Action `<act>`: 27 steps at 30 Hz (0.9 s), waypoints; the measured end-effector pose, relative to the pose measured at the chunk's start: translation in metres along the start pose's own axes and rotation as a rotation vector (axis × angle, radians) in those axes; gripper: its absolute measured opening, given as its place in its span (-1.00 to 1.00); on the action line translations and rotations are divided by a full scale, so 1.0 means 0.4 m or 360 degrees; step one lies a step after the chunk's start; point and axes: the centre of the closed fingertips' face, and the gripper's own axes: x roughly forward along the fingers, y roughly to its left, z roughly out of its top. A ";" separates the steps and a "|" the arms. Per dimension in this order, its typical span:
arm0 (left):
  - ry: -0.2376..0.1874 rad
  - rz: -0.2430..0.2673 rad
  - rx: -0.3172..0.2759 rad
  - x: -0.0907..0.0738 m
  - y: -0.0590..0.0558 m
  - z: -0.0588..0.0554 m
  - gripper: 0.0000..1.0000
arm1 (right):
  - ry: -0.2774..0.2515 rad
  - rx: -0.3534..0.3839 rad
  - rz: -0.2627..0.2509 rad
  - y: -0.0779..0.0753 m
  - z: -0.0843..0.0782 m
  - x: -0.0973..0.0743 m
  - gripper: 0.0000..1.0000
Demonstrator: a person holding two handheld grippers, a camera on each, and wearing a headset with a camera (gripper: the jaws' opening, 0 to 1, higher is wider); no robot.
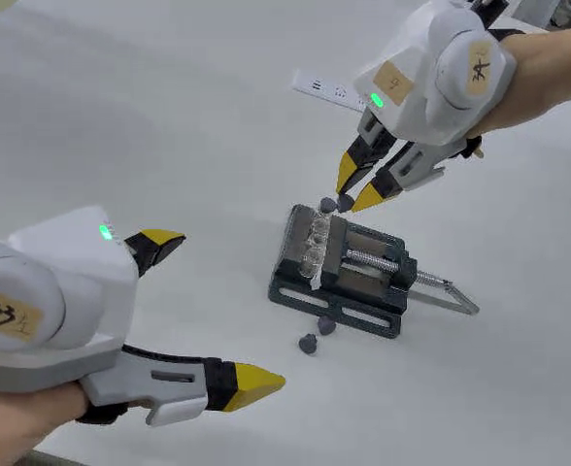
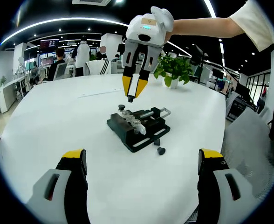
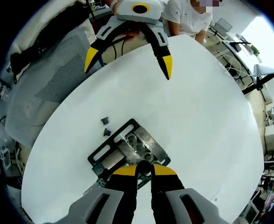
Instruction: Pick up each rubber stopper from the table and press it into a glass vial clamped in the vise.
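Observation:
A dark metal vise (image 1: 363, 282) stands mid-table with clear glass vials (image 1: 317, 243) clamped in its jaws. My right gripper (image 1: 355, 193) hangs just above the vise's far end, shut on a dark rubber stopper (image 1: 345, 202); in its own view the stopper (image 3: 144, 167) sits between the yellow tips over the vials (image 3: 137, 142). Another stopper (image 1: 327, 205) lies on the table beside that end. Two loose stoppers (image 1: 308, 343) (image 1: 326, 325) lie at the vise's near side. My left gripper (image 1: 213, 311) is open and holds nothing, left of the vise (image 2: 139, 126).
A white power strip (image 1: 324, 87) lies on the round white table (image 1: 169, 126) behind the right gripper. A potted plant (image 2: 174, 70) stands at the far edge. A mesh chair (image 3: 53, 79) sits beside the table, and people are in the background.

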 end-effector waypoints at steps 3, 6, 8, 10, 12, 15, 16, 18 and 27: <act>0.0002 0.0002 -0.0004 -0.003 0.001 -0.002 0.98 | 0.0004 -0.0012 0.0020 -0.006 0.004 0.015 -0.91; 0.0010 0.0002 -0.0009 -0.004 0.002 -0.006 0.98 | -0.0008 -0.0006 0.0036 -0.011 0.008 0.025 -0.91; 0.0012 0.0001 -0.0009 -0.005 0.003 -0.008 0.98 | -0.0004 -0.0004 0.0054 -0.012 0.008 0.031 -0.91; 0.0013 0.0003 -0.0013 -0.006 0.004 -0.009 0.98 | 0.0001 -0.0002 0.0062 -0.011 0.005 0.035 -0.91; 0.0015 0.0004 -0.0017 -0.005 0.004 -0.010 0.98 | 0.0010 -0.0001 0.0067 -0.012 0.001 0.036 -0.91; 0.0017 -0.0006 -0.0017 -0.006 0.001 -0.010 0.94 | 0.0002 0.0012 0.0074 -0.009 0.000 0.038 -0.91; 0.0017 -0.0008 -0.0021 -0.005 0.000 -0.011 0.92 | 0.0007 0.0009 0.0074 -0.008 -0.001 0.040 -0.91; 0.0018 -0.0003 -0.0020 -0.004 0.000 -0.011 0.95 | 0.0009 0.0012 0.0080 -0.007 -0.002 0.045 -0.91; 0.0036 -0.0003 -0.0029 0.002 -0.001 -0.013 0.98 | 0.0008 0.0045 0.0080 -0.008 -0.013 0.061 -0.91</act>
